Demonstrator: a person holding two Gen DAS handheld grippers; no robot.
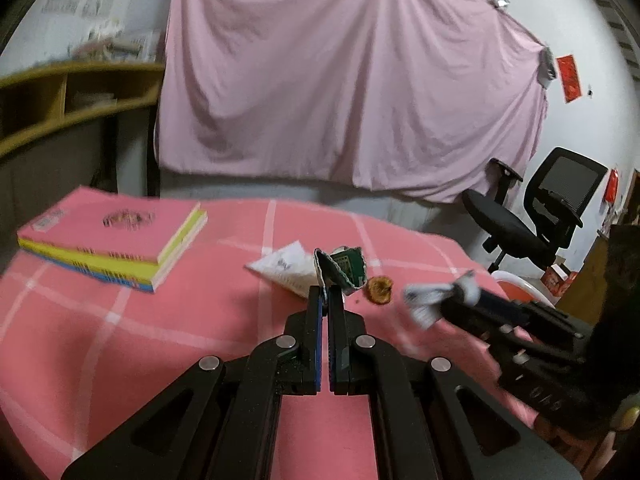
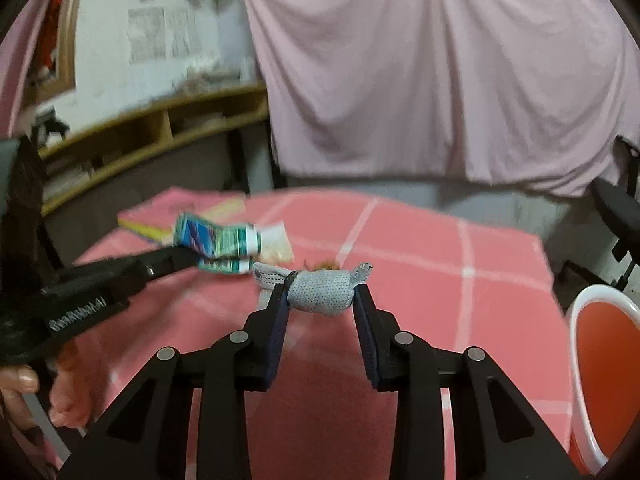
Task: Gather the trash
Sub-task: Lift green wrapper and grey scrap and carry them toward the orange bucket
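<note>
My left gripper (image 1: 327, 290) is shut on a crumpled green-and-blue package (image 1: 344, 270), which it holds just above the pink checked tablecloth (image 1: 160, 320). The right wrist view has the same package (image 2: 216, 240) at the left gripper's (image 2: 188, 256) tip. My right gripper (image 2: 321, 300) is shut on a grey dotted wad (image 2: 322, 296), with a pad pressing on each side. In the left wrist view the wad (image 1: 424, 300) sticks out of the right gripper (image 1: 452, 298). A white packet (image 1: 286, 268) and a brown dried peel (image 1: 380, 289) lie on the cloth.
Two stacked books (image 1: 112, 240) lie at the table's far left. A red bin with a white rim (image 2: 576, 320) stands off the table's right edge. A black office chair (image 1: 536, 216) is behind it. A pink sheet (image 1: 340, 80) hangs at the back. A person's hand (image 2: 20, 380) grips the left tool.
</note>
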